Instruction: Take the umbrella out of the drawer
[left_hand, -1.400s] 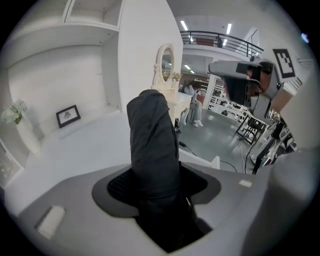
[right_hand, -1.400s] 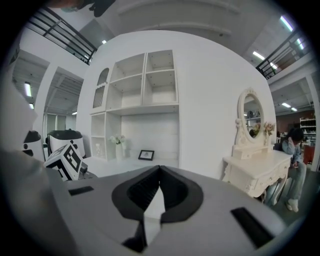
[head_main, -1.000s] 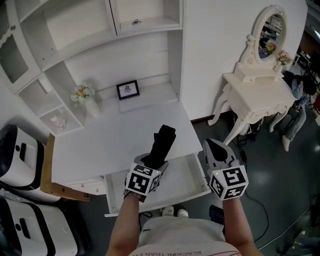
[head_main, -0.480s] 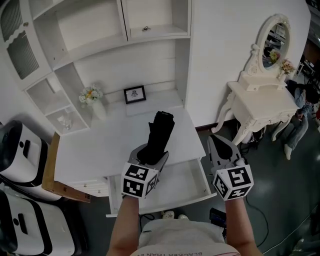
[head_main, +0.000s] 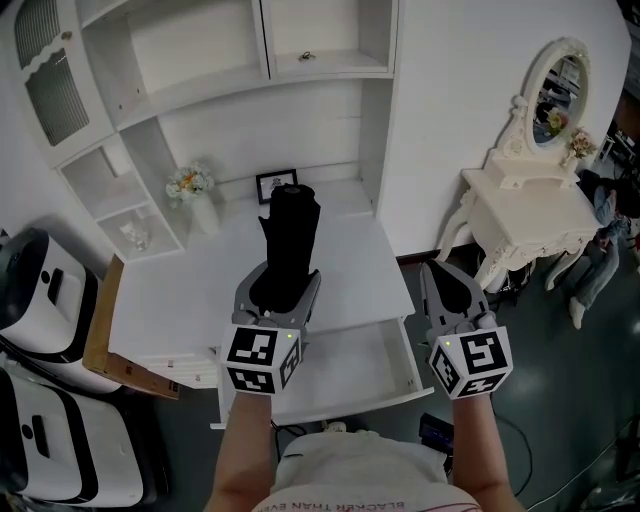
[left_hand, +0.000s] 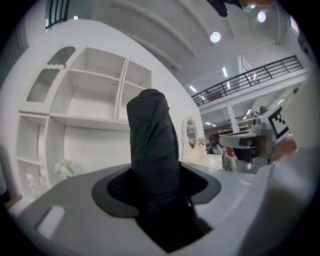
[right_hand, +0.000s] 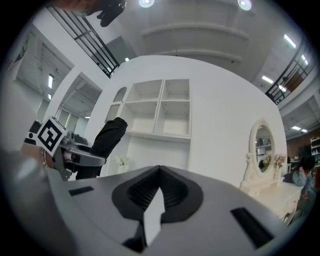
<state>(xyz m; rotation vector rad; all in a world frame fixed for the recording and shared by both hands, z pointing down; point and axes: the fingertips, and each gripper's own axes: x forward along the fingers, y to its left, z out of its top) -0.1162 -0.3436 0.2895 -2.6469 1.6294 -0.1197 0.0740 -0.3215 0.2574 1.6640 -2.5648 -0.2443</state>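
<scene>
The umbrella is out of the drawer, clenched between the jaws of the left tool and held up over the white worktop. It is a folded black one, a stubby cylinder of soft, creased fabric with a rounded top, and the dark ribbed pads press on its lower part. The right tool is beside it with its jaws closed tip to tip on nothing. Below both, the drawer stands pulled out, a shallow white tray with its smooth bottom showing. At the back of the worktop are a white vase of pale flowers and a small black picture frame. A low cubby of the white shelving holds a small, clear-looking object.
</scene>
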